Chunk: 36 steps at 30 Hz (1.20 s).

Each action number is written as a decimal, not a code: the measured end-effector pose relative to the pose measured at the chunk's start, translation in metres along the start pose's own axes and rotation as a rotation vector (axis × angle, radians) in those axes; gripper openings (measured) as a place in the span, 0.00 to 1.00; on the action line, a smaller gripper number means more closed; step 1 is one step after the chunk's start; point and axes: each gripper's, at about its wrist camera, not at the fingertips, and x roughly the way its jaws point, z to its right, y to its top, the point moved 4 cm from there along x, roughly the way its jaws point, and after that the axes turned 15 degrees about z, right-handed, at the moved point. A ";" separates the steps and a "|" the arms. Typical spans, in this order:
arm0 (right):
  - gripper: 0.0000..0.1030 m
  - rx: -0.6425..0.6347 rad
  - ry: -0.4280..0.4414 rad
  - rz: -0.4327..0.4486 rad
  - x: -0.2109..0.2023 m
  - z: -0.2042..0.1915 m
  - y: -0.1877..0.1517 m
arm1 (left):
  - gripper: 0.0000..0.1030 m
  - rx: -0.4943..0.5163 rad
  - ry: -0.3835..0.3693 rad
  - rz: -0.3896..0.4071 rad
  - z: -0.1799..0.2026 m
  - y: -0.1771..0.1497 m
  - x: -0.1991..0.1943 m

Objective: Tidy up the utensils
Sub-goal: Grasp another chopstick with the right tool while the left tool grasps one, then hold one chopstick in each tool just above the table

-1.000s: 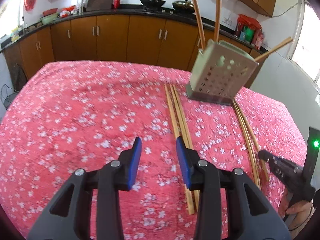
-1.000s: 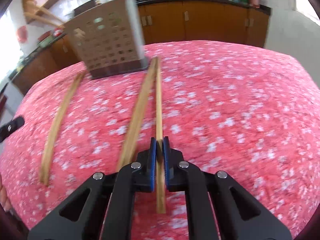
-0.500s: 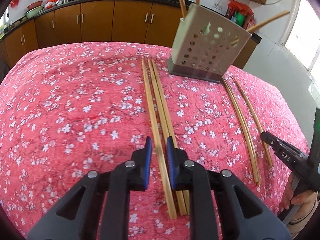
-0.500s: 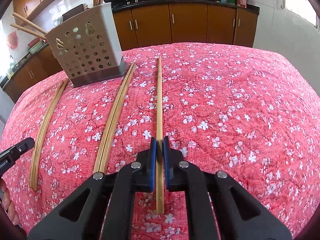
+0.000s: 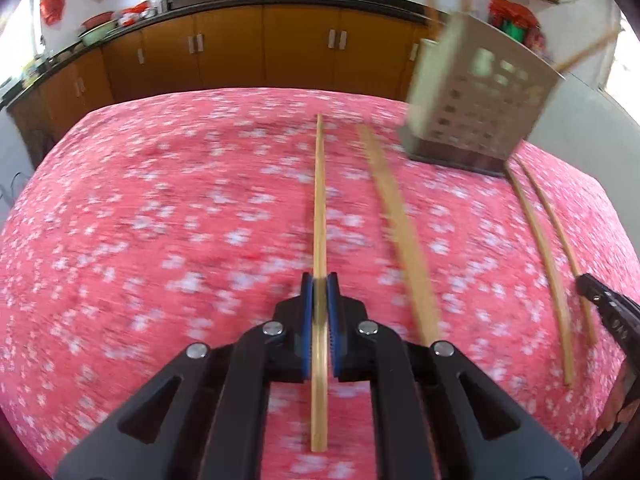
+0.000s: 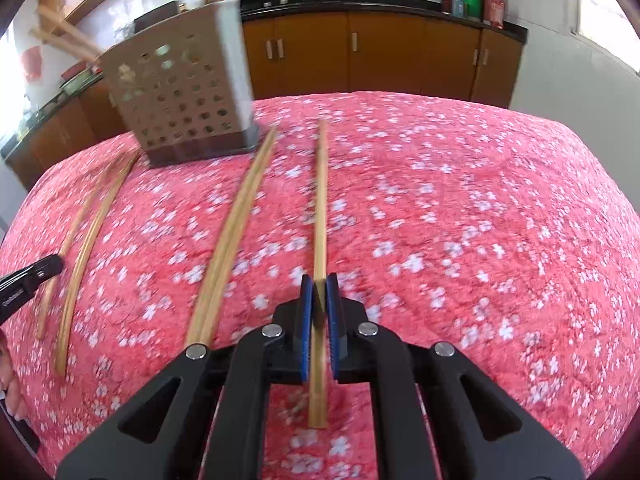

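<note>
In the left wrist view my left gripper [image 5: 320, 288] is shut on a wooden chopstick [image 5: 319, 200] that points away across the red flowered tablecloth [image 5: 160, 220]. A pair of chopsticks [image 5: 400, 236] lies just right of it. The perforated beige utensil holder [image 5: 480, 120] stands at the far right with chopsticks sticking out of it. In the right wrist view my right gripper [image 6: 319, 288] is shut on another chopstick [image 6: 321, 200]. Two chopsticks [image 6: 232, 240] lie to its left, and the holder [image 6: 180, 100] stands beyond them.
Two more chopsticks [image 5: 540, 248] lie right of the holder, near the tip of the right gripper [image 5: 600, 304]. The left gripper's tip [image 6: 32, 276] shows at the left edge beside loose chopsticks [image 6: 88, 240]. Brown kitchen cabinets [image 5: 260, 48] run behind the table.
My left gripper has moved onto the chopsticks and shut on the leftmost one, which now sits apart from the other two. The right gripper has kept its grip on its chopstick.
</note>
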 end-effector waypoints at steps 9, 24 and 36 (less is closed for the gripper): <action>0.08 0.016 -0.006 0.001 0.003 0.006 0.001 | 0.11 -0.005 0.016 0.019 -0.022 -0.002 -0.004; 0.08 0.024 -0.002 0.001 0.003 0.006 0.001 | 0.11 -0.037 -0.001 0.019 -0.027 -0.003 -0.008; 0.08 0.027 -0.001 0.002 0.003 0.006 0.001 | 0.11 -0.040 -0.003 0.019 -0.026 -0.003 -0.007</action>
